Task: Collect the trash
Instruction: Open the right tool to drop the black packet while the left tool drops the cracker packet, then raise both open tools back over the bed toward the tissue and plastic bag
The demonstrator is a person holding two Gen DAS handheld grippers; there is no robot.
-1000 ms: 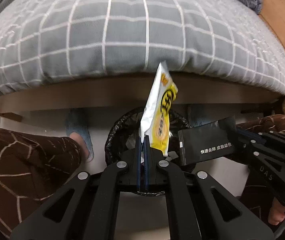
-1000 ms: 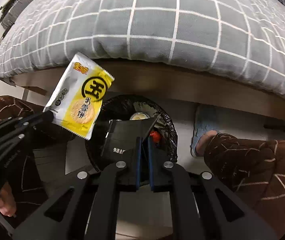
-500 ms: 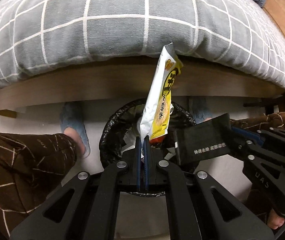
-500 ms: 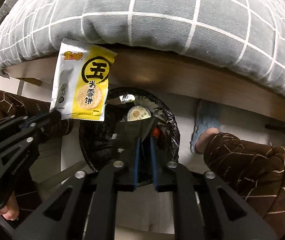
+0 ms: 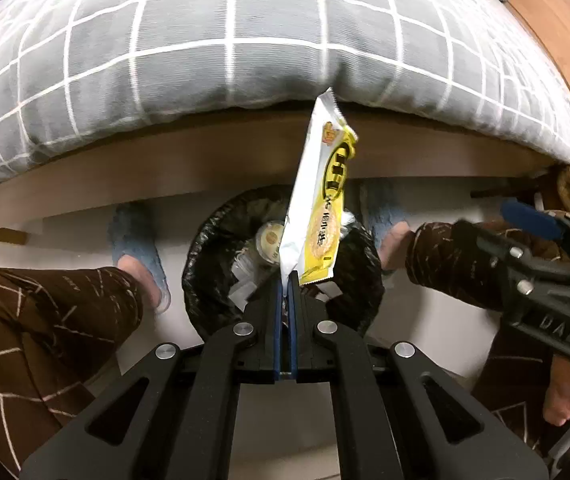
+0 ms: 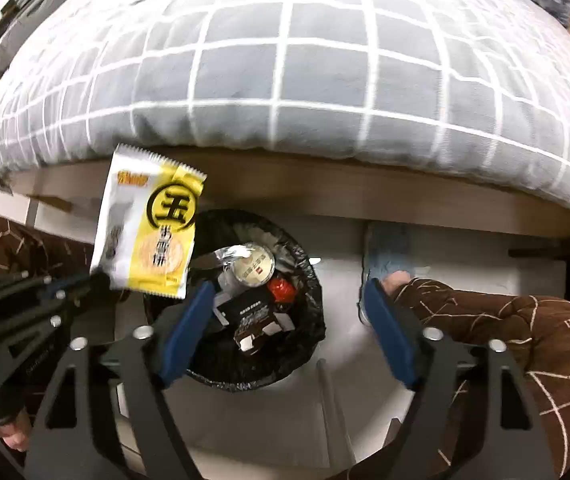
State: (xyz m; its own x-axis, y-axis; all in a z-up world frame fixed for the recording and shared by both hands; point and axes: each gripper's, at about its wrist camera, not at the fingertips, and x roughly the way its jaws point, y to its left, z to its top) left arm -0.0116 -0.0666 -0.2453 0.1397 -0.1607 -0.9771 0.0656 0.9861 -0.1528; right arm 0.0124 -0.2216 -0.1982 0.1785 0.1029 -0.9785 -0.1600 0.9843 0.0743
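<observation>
The right gripper (image 6: 285, 300) hangs over the bin (image 6: 309, 344), its jaws just sprung wide with nothing between them. The black packet (image 6: 255, 318) lies inside the bin, beside a foil lid (image 6: 253, 267). The left gripper (image 5: 285, 280) is clamped on the yellow snack wrapper (image 5: 321, 208), upright above the bin. Beyond the bin spreads the grey checked quilt (image 5: 225, 40).

The left gripper (image 5: 285, 280) is pointing steeply down, its jaws clamping a wrapper (image 5: 321, 204). The right gripper (image 6: 285, 320), also pointing down, has just been opening its jaws; nothing is sitting between them.
</observation>
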